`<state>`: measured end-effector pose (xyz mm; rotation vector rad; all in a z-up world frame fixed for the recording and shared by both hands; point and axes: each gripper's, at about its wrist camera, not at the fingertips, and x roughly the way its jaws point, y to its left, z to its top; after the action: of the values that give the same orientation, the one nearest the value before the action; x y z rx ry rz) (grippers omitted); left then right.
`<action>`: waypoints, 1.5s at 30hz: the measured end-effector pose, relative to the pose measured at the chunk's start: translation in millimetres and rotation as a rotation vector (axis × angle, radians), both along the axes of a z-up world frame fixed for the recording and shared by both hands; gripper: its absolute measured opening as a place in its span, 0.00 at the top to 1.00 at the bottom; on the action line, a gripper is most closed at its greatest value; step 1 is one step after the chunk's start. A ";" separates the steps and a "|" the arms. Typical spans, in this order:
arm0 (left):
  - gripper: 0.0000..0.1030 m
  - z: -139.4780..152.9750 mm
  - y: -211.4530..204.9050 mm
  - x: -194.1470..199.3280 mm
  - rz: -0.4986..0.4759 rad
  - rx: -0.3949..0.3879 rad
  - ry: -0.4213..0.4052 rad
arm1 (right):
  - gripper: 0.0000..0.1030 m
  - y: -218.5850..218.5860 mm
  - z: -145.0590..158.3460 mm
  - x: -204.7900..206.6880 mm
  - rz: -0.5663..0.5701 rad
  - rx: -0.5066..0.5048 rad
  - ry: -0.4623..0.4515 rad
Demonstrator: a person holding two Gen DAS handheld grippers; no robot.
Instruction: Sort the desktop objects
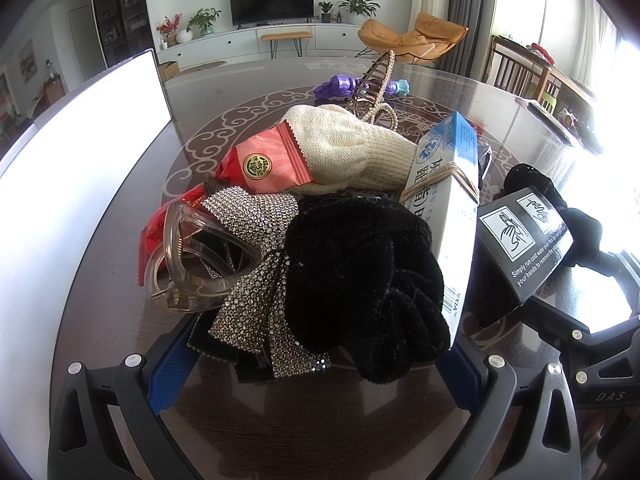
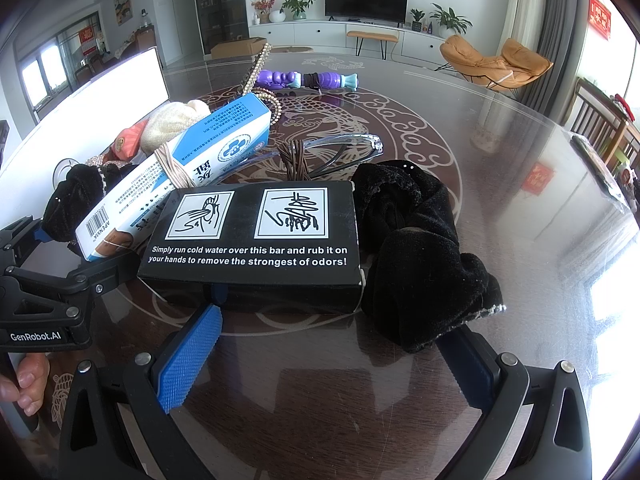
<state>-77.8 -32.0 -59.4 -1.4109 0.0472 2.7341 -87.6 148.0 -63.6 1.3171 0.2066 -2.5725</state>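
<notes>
A pile of small items lies on the dark glass-topped table (image 1: 304, 408). My left gripper (image 1: 320, 344) is open, and a black scrunchie (image 1: 360, 280) and a rhinestone bow (image 1: 256, 264) lie between its blue pads. A clear hair claw (image 1: 192, 256) sits just left of the bow. Behind them lie a red snack packet (image 1: 264, 164), a cream knitted piece (image 1: 348, 148) and a blue-white box (image 1: 452, 200). My right gripper (image 2: 328, 324) is open, facing a black box (image 2: 256, 236) with white print. A second black velvet scrunchie (image 2: 420, 248) touches its right finger.
Glasses (image 2: 340, 148) and a brown hair tie (image 2: 296, 160) lie behind the black box. A purple toy (image 2: 304, 80) and a pearl hair claw (image 1: 376, 88) sit farther back. A white panel (image 1: 80, 128) runs along the left. A hand (image 2: 24, 380) holds the left gripper's handle.
</notes>
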 end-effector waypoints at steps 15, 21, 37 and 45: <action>0.00 -0.1 0.0 0.0 0.001 0.000 0.000 | 0.00 -0.1 0.1 0.1 0.000 0.000 0.000; 0.00 0.4 -2.0 2.0 -0.006 0.001 -0.005 | 0.00 -0.3 0.0 -0.2 0.000 0.000 0.000; 0.00 91.1 -59.1 -1.3 0.122 0.248 0.110 | 0.00 -0.2 -0.1 0.1 0.000 0.000 0.000; 0.00 43.6 -30.7 -24.2 0.148 0.030 -0.024 | 0.00 -0.2 0.0 0.4 0.000 0.000 0.000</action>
<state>-102.1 -62.7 -15.8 -1.4957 -0.1031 2.8204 -87.2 147.9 -63.6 1.3171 0.2067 -2.5724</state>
